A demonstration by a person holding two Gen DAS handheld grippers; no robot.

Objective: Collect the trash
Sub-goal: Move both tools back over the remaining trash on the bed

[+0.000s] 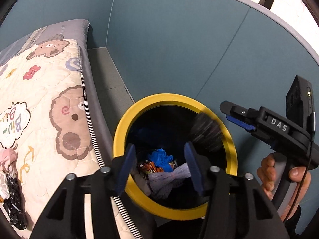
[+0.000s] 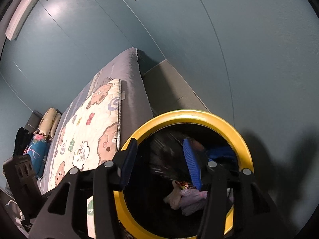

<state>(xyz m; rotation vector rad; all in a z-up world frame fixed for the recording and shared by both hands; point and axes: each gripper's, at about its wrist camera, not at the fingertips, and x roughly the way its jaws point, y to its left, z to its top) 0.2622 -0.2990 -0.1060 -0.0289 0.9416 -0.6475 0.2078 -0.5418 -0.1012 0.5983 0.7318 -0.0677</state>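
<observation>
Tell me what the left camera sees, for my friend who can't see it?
The open left gripper hovers over a yellow-rimmed trash bin holding blue, orange and lilac scraps, as a dark blurred item drops from the right gripper. A bear-print quilt lies alongside.

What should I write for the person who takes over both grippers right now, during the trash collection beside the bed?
Left gripper: jaws open, nothing in them, over the yellow-rimmed bin.
Right gripper: jaws open over the same bin. A dark blurred thing shows between them, not gripped, probably dropping in.
Done: a blue crumpled piece, a lavender mesh piece and an orange wrapper lie in the bin.
Left: a black plastic bag and a pink scrap lie on the quilt; likely fetch them next.
</observation>
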